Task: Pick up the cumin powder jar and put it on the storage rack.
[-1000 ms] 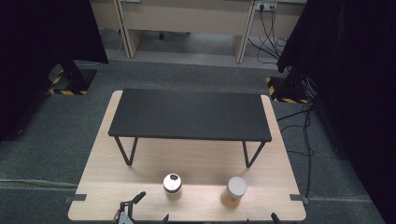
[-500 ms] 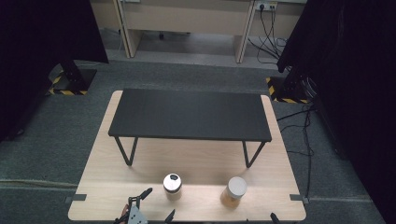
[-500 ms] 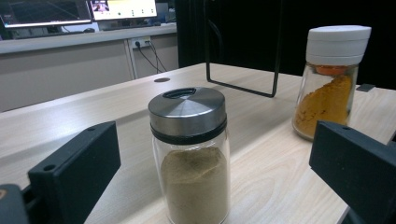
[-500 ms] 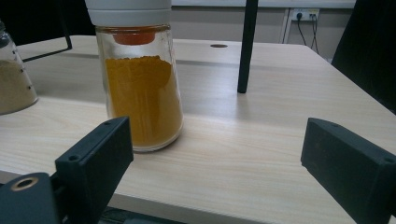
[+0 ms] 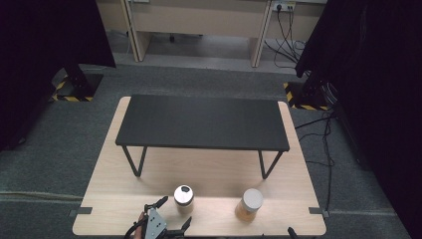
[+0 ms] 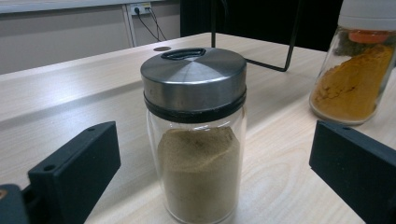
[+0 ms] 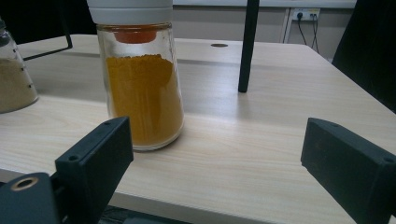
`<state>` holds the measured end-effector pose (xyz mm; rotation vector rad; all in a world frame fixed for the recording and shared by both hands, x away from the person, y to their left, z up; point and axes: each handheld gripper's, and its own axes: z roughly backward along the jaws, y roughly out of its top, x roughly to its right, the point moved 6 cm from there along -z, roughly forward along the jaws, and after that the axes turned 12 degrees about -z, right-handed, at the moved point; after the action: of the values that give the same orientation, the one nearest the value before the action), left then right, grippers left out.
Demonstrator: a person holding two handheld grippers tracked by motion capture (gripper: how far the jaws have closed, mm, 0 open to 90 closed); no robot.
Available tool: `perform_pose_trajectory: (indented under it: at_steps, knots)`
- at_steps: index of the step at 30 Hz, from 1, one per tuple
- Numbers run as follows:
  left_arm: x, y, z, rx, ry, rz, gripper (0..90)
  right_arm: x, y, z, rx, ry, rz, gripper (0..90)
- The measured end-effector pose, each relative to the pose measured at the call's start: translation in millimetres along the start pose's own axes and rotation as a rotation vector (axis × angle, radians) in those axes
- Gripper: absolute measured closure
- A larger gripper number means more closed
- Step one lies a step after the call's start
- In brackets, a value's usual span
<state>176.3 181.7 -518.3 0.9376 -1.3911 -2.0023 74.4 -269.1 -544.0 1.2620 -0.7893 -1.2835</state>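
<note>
Already the left gripper has its fingers spread either side of the steel-lidded spice jar, which stands on the desk left of the turmeric jar. Closing off-centre could topple it. The right gripper's fingers are also apart.

The wooden table bears two spice jars and a black stand.

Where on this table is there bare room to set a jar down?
The black shelf top is bare. Bare wood lies under it between its legs, and right of the orange-powder jar toward the table edge. The front left is crowded: the left gripper, open, stands beside the metal-lidded jar.
</note>
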Motion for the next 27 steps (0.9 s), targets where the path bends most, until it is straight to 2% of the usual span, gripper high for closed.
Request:
perform_pose_trajectory:
  at_steps: [5,6,15,17,22,27]
  knots:
    - [-1.0,1.8,-7.7,-0.024,-0.003,0.02,1.2,-0.7,-0.1,-0.3,-0.003,0.001,-0.003,9.5]
    - [-2.6,3.1,-12.7,-0.051,-0.004,0.031,1.3,-0.7,-0.2,-0.4,-0.004,0.002,-0.003,9.5]
    - [-2.2,4.3,-23.1,-0.079,-0.013,0.054,1.3,-0.2,-0.4,-1.3,-0.012,0.006,-0.001,9.4]
    - [-2.3,4.4,-26.3,-0.094,-0.019,0.078,1.3,-0.4,-0.7,-1.4,-0.014,0.006,-0.003,9.4]
    - [-1.8,4.0,-31.1,-0.117,-0.01,0.075,1.6,-0.4,-0.6,-1.4,-0.018,0.009,-0.002,9.5]
    - [-2.0,2.9,-34.0,-0.116,0.001,0.089,1.9,-0.5,-0.6,-1.2,-0.017,0.009,-0.002,9.5]
